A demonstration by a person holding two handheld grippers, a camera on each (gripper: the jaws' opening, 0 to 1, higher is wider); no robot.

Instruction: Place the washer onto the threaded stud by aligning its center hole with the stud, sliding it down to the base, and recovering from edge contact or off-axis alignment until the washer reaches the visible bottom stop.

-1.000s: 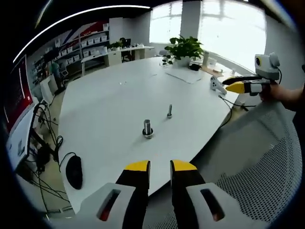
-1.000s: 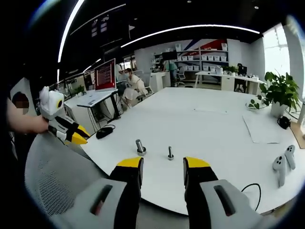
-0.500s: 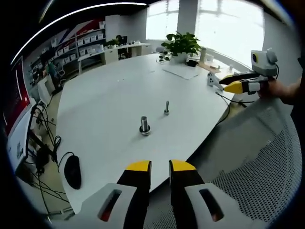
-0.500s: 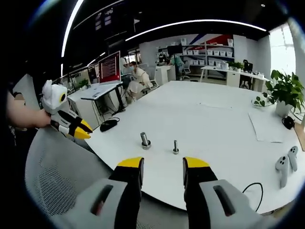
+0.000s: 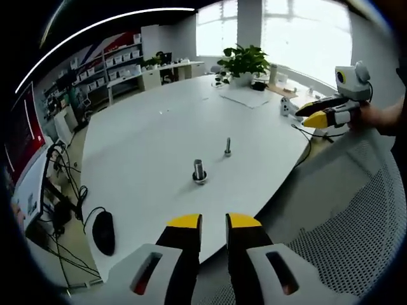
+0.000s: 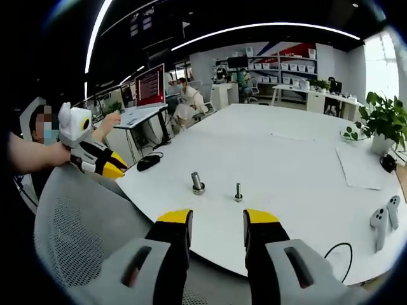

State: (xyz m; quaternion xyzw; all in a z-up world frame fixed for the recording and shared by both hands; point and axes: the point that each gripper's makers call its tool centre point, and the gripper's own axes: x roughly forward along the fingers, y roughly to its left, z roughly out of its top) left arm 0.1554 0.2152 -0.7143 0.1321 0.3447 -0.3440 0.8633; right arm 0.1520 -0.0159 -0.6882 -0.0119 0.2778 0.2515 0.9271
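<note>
A threaded stud (image 5: 227,147) is seen standing upright on the white table (image 5: 146,133), with a second, thicker upright piece (image 5: 199,171) set on a wider ring-like base just beside it. The same pair is found in the right gripper view, the stud (image 6: 238,192) to the right of the thicker piece (image 6: 198,183). Whether the ring at that base is the washer cannot be told at this size.

Both pieces are well apart from the grippers. The left gripper (image 5: 213,222) is held back from the near table edge, its yellow-tipped jaws parted by a narrow gap with nothing between them. The right gripper (image 6: 217,217) is held likewise off the table, jaws spread wider and empty.

A mesh chair back (image 6: 76,235) is seen below the grippers. Two white controllers (image 6: 381,218) and a sheet of paper (image 6: 362,169) lie on the table, near a potted plant (image 6: 378,121). A red screen (image 6: 151,85) carries writing too small to be read.
</note>
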